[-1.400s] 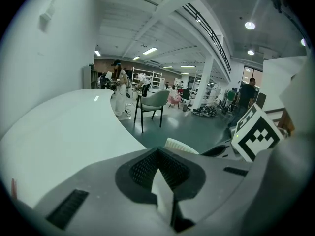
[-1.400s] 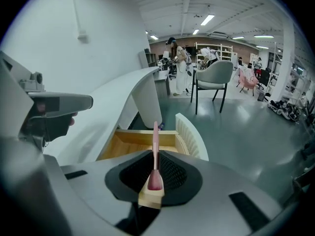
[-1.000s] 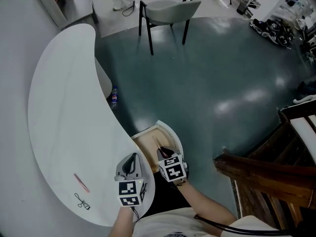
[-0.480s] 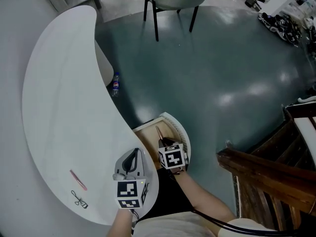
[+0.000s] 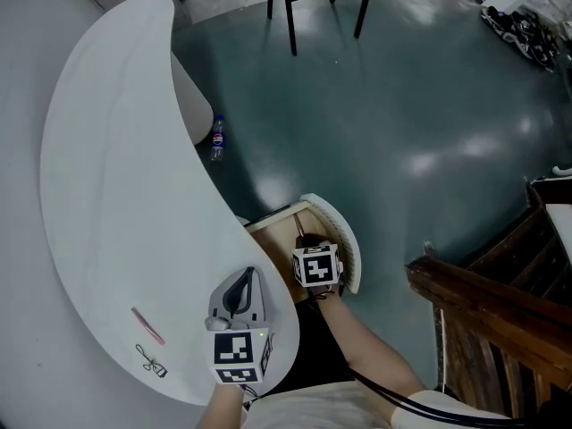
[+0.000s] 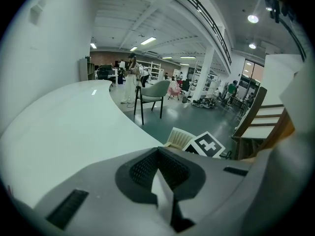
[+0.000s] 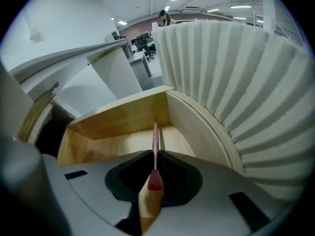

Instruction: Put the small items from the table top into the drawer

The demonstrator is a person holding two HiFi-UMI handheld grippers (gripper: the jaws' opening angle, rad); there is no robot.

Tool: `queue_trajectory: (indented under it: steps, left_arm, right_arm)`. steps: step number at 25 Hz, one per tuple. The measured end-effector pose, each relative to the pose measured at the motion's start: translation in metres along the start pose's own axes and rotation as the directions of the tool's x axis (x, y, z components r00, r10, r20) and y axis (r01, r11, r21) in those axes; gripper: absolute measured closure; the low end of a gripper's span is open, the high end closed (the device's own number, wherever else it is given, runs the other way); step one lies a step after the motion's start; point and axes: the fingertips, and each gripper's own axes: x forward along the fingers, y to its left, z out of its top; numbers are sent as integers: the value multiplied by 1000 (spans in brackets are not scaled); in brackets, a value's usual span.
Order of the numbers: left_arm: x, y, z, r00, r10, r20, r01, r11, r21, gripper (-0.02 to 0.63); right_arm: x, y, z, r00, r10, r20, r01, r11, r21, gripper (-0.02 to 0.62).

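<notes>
The right tool (image 7: 154, 156) pinches a thin pink stick (image 7: 155, 136) between its pads. The stick's long axis runs straight out along the jaws, its free end pointing down into the open wooden drawer (image 7: 123, 117). The drawer floor lies directly ahead of and below that free end, though the views do not settle whether the stick touches it. The coming move looks like letting go, so what matters is that the stick hangs inside the drawer's walls, and it does. Nothing shows on the part of the drawer floor in view. The drawer's curved, ribbed white front (image 7: 236, 82) rises just beside the tool on its right and is the nearest thing it could bump. The left tool (image 6: 157, 157) is pressed together with nothing in it, and sits over the near edge of the white curved tabletop (image 5: 116, 168). Two small items remain on that tabletop: a second pink stick (image 5: 147, 326), lying slanted, and a small black item (image 5: 152, 363) just below it. Both lie to the left of the left tool, which is the nearer one to them. A bottle (image 5: 217, 137) stands on the floor beyond the tabletop, well apart from everything.
</notes>
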Motion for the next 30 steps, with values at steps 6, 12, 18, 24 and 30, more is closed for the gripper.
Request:
queue_trajectory:
  steps: [6, 12, 18, 24, 30]
  left_arm:
    - [3, -6, -1, 1000, -13, -12, 13, 1000, -2, 586]
    - [5, -5, -2, 1000, -15, -13, 15, 1000, 5, 586]
    - [7, -2, -1, 1000, -13, -10, 13, 1000, 11, 586]
    - [7, -2, 1, 1000, -17, -2, 17, 1000, 13, 586]
    - [6, -1, 3, 1000, -15, 0, 15, 1000, -2, 587]
  right_arm:
    - [12, -8, -9, 999, -11, -32, 11, 1000, -1, 535]
    - [21, -13, -6, 998, -37, -43, 36, 999, -14, 535]
    - [30, -15, -11, 995, -49, -86, 46, 998, -38, 535]
    - [36, -17, -13, 993, -53, -107, 48, 997, -53, 535]
    - [37, -18, -12, 992, -73, -104, 66, 996, -67, 535]
